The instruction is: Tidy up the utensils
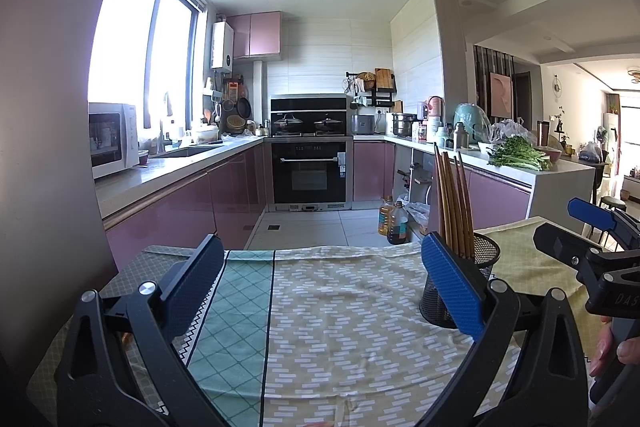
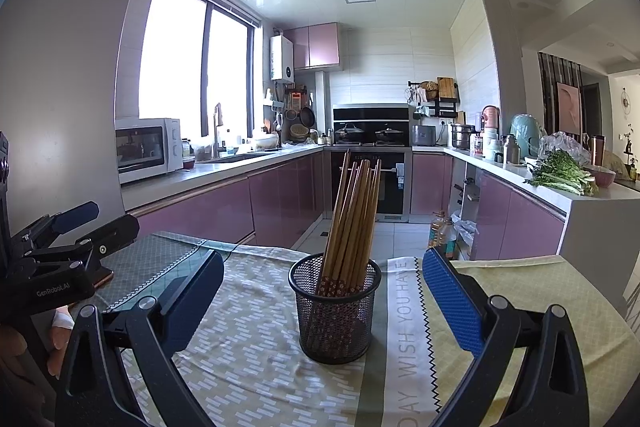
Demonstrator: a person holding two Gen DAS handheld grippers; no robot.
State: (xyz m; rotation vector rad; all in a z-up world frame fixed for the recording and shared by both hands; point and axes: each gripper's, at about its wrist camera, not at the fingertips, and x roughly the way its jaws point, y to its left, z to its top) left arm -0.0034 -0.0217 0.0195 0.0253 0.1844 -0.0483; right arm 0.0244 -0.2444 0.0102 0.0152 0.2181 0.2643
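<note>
my left gripper (image 1: 322, 281) hangs spread and empty over the patterned cloth on the desk (image 1: 340, 307); my right gripper (image 2: 322, 293) is spread wide too, framing the black mesh cup (image 2: 335, 311) where the brown wooden chopsticks (image 2: 354, 211) lean together, apparently done

Table (image 2: 560, 291) under patterned cloths (image 2: 248, 347); mesh holder (image 2: 336, 323) standing on cloth.

The left gripper (image 1: 322, 279) and right gripper (image 2: 322, 291) hover side by side, jaws spread wide, empty.
</note>
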